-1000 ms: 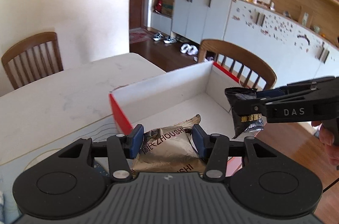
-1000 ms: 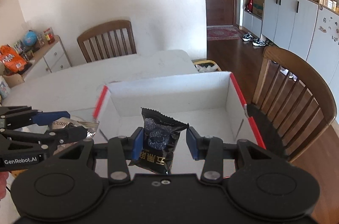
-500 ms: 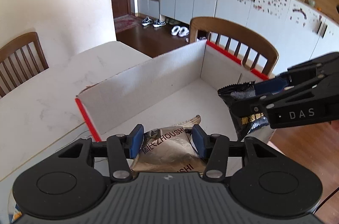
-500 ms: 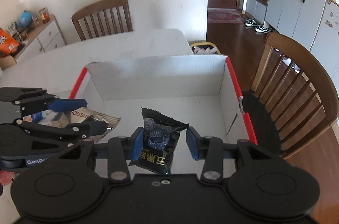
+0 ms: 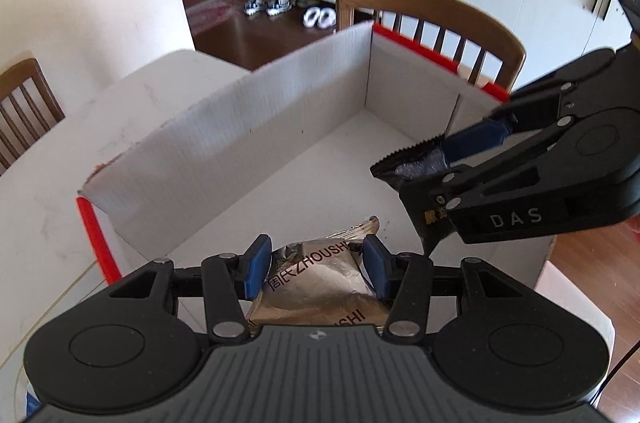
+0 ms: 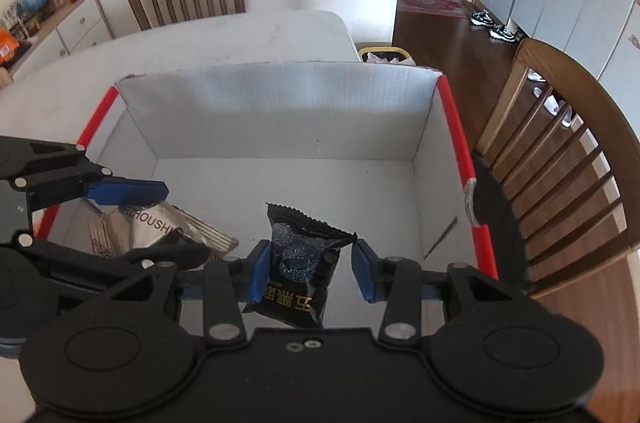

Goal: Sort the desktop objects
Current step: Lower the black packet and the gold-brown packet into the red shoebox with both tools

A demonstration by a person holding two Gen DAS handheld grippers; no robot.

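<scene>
Each hand-held gripper clamps a packet (image 5: 316,277) (image 6: 300,265) over box (image 6: 280,111); lower halves hidden.

The right gripper (image 6: 306,273) is gripping a black snack packet (image 6: 301,269) between its blue pads, and the packet is hanging above the white floor of an open cardboard box (image 6: 280,111) with red-edged side walls. At the left edge the left gripper (image 6: 160,219) is reaching in over the box — it is clamping a silver foil packet (image 6: 160,227). A wooden chair (image 6: 560,159) is standing just beside the box's right wall, and another is sitting at the far side of the white table (image 6: 240,35).
</scene>
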